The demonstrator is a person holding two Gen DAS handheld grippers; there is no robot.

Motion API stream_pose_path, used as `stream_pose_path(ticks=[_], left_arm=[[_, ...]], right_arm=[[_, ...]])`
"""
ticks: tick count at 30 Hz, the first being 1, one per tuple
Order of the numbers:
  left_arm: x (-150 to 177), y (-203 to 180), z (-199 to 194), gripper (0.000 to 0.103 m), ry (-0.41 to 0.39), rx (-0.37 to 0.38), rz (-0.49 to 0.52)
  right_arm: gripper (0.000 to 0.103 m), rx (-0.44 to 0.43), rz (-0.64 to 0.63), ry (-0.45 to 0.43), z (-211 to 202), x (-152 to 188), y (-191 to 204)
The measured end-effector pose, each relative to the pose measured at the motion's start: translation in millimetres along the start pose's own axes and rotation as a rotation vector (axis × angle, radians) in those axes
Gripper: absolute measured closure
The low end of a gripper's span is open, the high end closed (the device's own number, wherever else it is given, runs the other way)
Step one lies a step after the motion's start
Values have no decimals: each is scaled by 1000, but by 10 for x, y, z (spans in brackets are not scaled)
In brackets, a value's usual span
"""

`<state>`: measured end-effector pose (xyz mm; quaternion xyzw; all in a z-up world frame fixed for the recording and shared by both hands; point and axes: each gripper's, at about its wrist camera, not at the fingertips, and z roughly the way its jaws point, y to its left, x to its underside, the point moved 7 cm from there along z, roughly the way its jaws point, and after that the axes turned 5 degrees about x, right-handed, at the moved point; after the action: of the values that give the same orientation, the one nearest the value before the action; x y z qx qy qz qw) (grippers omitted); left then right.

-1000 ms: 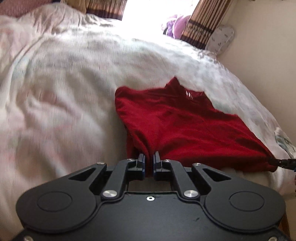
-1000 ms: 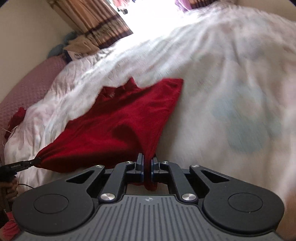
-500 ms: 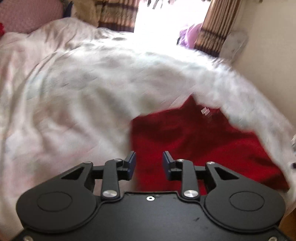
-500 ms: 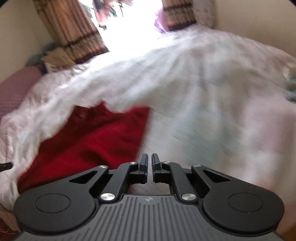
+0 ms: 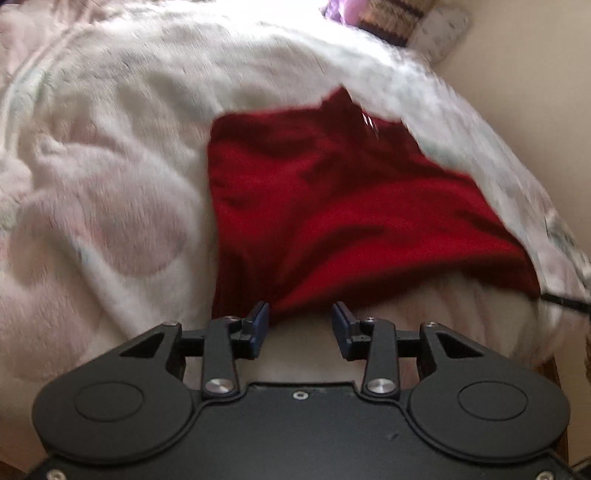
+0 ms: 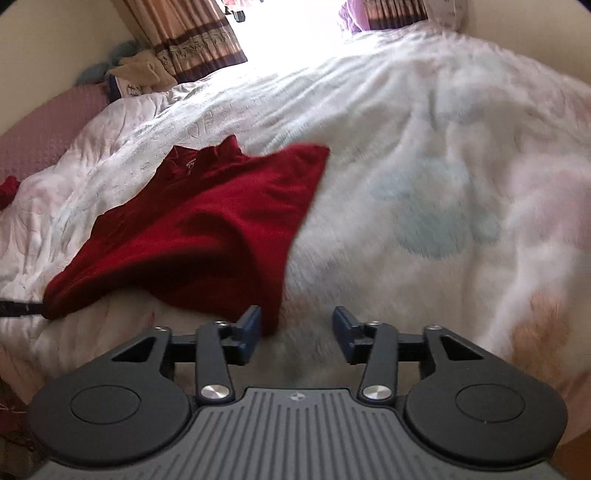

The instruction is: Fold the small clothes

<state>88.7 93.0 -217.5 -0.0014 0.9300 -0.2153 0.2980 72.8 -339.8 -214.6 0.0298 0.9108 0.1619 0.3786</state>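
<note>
One red shirt point(image 5: 332, 206) lies spread on the bed point(image 5: 110, 184), collar end away from the cameras, hem end hanging toward the near edge of the mattress. White tag visible at the collar point(image 6: 192, 164). Fabric is rumpled, with soft folds across the middle. Left claw point(image 5: 300, 326) is spread wide, nothing between its fingers; its left fingertip point(image 5: 260, 317) sits just beside the shirt's near left corner, contact unclear because of blur. Right claw point(image 6: 296, 328) is also spread wide and grips nothing; its left fingertip point(image 6: 251, 323) is just beside the shirt's near right corner. In the right wrist view the other claw's dark tip point(image 6: 14, 308) shows at the far corner of the hem. Bed is covered by a fluffy white blanket with pale pink and blue patches point(image 6: 436, 221). Striped curtains point(image 6: 199, 40) hang by a bright window behind the bed, a pillow point(image 5: 439, 31) leans near the wall, and a beige cushion point(image 6: 142, 68) sits by the headboard side.
</note>
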Motion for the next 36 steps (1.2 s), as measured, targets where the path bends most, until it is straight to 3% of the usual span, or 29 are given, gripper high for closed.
stream_pose_path(ticks=[3,7,11,13,17,19,20,21,22,27,30,34,36], left_arm=[[2,17,7,64,0,-1,14],[-32,84,44,63,-4,-2,-12],[-85,50,-176,62,-97,-94,-2],[-106,101,-227,55,-122,-145,-1],[-50,218,-40,55,-23,-130,-46],[-49,193,-38,62,-46,-117,-37],[-56,167,-44,68,-58,-121,-18],[-62,132,-53,93,-62,-131,16],[-71,108,-55,98,-63,-136,48],[-362,89,-341,99,-137,-130,72],[-575,98,-419,99,-137,-123,58],[-538,141,-230,99,-60,-167,103],[-348,271,-79,99,17,-166,35]], right_arm=[[47,-34,23,3,49,-20,26],[47,-29,-42,-8,114,-86,172],[45,-19,-68,-16,119,-67,207],[44,-26,-51,-16,107,-61,187],[42,-26,-38,-6,142,-62,184],[42,-17,-47,-9,158,-67,205],[49,-8,-67,-4,168,-60,227],[78,5,-94,5,186,-51,252],[95,-11,-111,14,195,-46,281],[99,-10,-97,-42,12,-260,244],[100,2,-118,-55,-93,-471,202],[100,6,-158,-21,-38,-561,203],[100,34,-173,21,89,-489,173]])
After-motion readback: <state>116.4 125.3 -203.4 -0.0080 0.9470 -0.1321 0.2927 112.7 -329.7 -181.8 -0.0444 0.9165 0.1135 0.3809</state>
